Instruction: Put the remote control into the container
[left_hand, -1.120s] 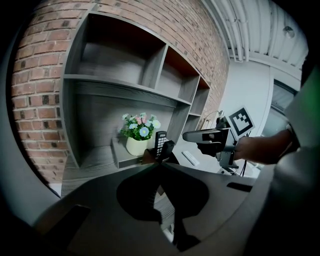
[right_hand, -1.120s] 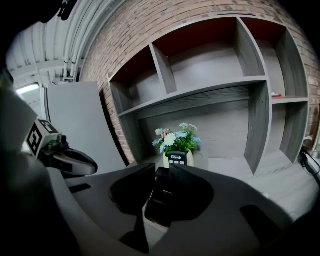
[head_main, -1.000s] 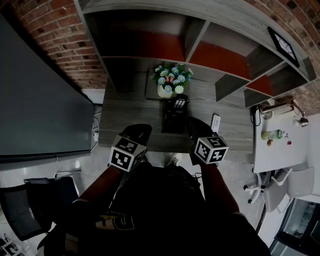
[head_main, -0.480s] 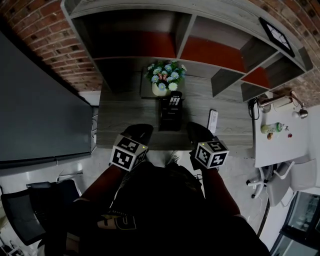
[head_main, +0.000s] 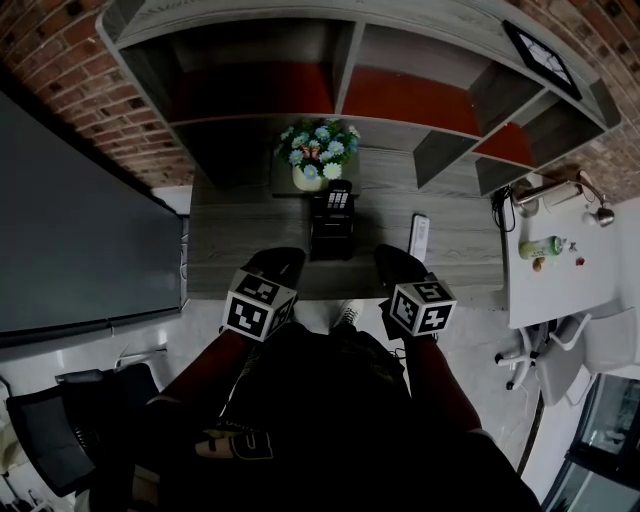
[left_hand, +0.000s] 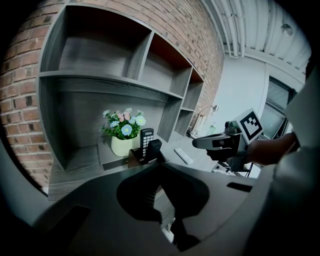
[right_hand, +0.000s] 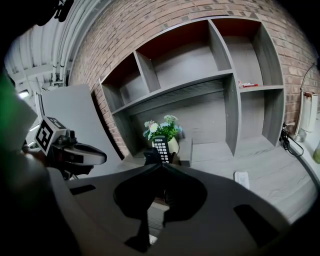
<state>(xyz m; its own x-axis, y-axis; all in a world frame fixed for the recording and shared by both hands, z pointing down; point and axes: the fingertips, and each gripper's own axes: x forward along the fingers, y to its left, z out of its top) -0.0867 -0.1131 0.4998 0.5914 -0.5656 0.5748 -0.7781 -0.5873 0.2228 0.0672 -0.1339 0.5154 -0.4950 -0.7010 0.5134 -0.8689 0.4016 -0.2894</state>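
Note:
A white remote control (head_main: 419, 236) lies flat on the grey desk (head_main: 240, 240), right of centre; it also shows as the white remote (left_hand: 183, 156) and the white remote (right_hand: 242, 179). A black container (head_main: 331, 222) stands mid-desk with a dark keypad remote (head_main: 338, 197) upright in it, seen too as the keypad remote (right_hand: 161, 146). My left gripper (head_main: 283, 258) and right gripper (head_main: 393, 258) hover at the desk's front edge, both shut and empty. In their own views the left gripper (left_hand: 160, 162) and right gripper (right_hand: 161, 164) point at the container.
A pot of flowers (head_main: 318, 155) stands behind the container under the grey shelving (head_main: 340, 60). A large dark panel (head_main: 80, 220) fills the left. A white side table (head_main: 560, 290) with a bottle (head_main: 540, 245) is on the right, and a chair (head_main: 50, 440) at lower left.
Both grippers have edged slightly toward the desk, and the head view has shifted so the desk sits a little further left. Both stay shut and empty.

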